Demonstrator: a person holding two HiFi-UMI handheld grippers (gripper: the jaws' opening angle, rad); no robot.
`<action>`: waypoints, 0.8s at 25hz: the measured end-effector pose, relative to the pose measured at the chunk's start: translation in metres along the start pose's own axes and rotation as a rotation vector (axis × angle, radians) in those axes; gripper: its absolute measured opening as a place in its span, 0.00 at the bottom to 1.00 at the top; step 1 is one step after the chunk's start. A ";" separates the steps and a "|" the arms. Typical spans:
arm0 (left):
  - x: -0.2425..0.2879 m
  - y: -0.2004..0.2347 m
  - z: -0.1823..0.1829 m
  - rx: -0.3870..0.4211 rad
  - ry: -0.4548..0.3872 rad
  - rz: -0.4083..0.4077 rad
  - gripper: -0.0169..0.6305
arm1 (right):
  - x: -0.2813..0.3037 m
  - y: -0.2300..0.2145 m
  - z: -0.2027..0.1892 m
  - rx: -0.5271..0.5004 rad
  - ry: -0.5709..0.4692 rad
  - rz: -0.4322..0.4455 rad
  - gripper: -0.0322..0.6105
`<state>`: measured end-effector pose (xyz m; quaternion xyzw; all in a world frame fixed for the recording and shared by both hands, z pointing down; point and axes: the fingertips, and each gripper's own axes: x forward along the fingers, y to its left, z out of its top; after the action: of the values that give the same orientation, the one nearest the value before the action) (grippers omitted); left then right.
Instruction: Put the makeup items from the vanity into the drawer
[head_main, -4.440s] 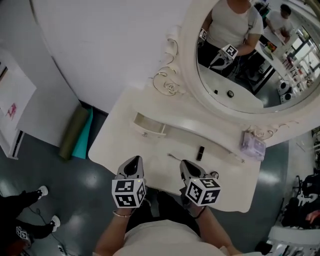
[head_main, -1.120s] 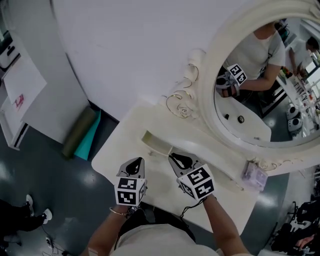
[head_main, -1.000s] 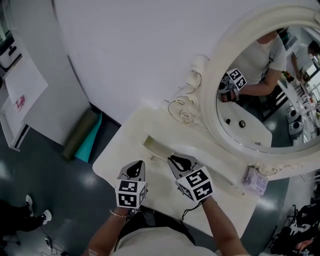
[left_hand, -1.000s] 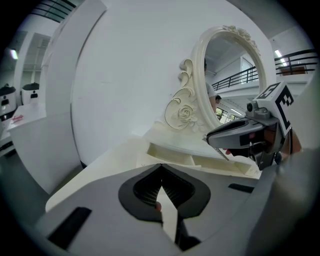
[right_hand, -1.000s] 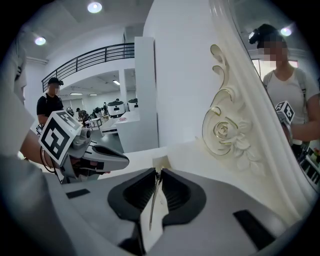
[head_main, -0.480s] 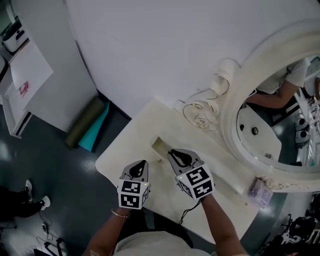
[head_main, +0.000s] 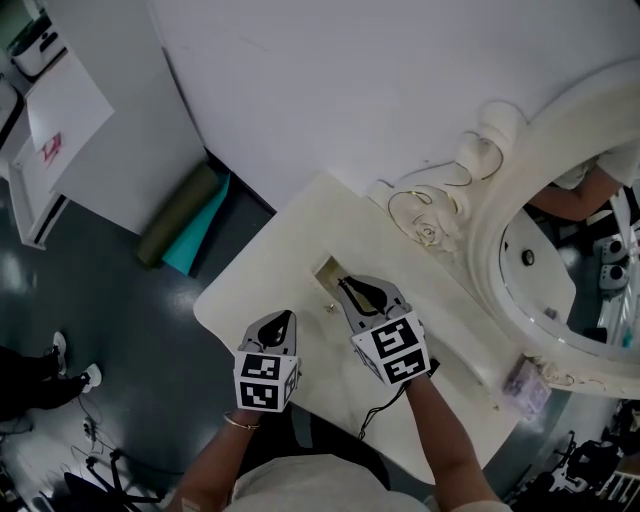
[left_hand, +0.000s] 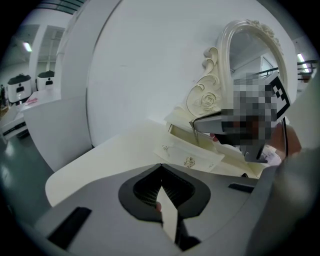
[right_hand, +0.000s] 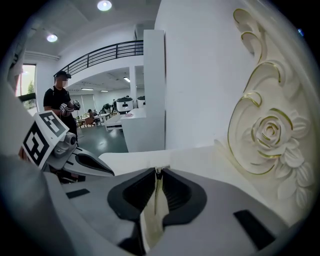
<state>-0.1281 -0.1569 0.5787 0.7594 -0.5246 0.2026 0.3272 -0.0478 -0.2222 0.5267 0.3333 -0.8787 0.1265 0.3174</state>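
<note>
Clamping a thin stick (left_hand: 194, 134) at their very tips, the jaws of our right gripper (head_main: 345, 284) stand almost together. The stick hangs down from them toward the opening behind the drawer (left_hand: 172, 150) front. We cannot tell what kind of makeup item it is. Our right forearm reaches in from 5 o'clock across the vanity top (head_main: 255, 285), and this gripper points to 11 o'clock.

Our left gripper (head_main: 285, 316) is clenched on nothing, its pads meeting at the tip. It sits at 8 o'clock of the right one, near the vanity's front edge, and points toward 12 o'clock. Whether it touches the top we cannot make out. Our left forearm comes up from 7 o'clock with a bracelet (head_main: 240, 423) at the wrist.

Both hands are hidden under the marker cubes. The right gripper covers most of the drawer's inside, so only a dark corner shows at 11 o'clock of its tips. A carved rose (head_main: 430, 233) on the mirror frame lies at 2 o'clock of the drawer, and the picture's right edge cuts off the mirror. A small lilac packet (head_main: 527, 385) rests at 4 o'clock, its print too small to read.
</note>
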 end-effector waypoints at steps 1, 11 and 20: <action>0.000 0.001 -0.001 -0.005 0.001 0.004 0.04 | 0.000 -0.001 0.000 0.002 -0.002 -0.003 0.14; -0.005 0.004 -0.005 -0.023 -0.001 0.020 0.04 | -0.004 -0.004 -0.001 0.029 -0.013 -0.013 0.18; -0.008 -0.003 -0.005 -0.008 -0.008 0.003 0.04 | -0.018 -0.007 -0.007 0.071 -0.020 -0.045 0.18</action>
<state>-0.1284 -0.1474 0.5759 0.7581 -0.5280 0.1980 0.3276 -0.0293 -0.2158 0.5203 0.3654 -0.8690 0.1473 0.2993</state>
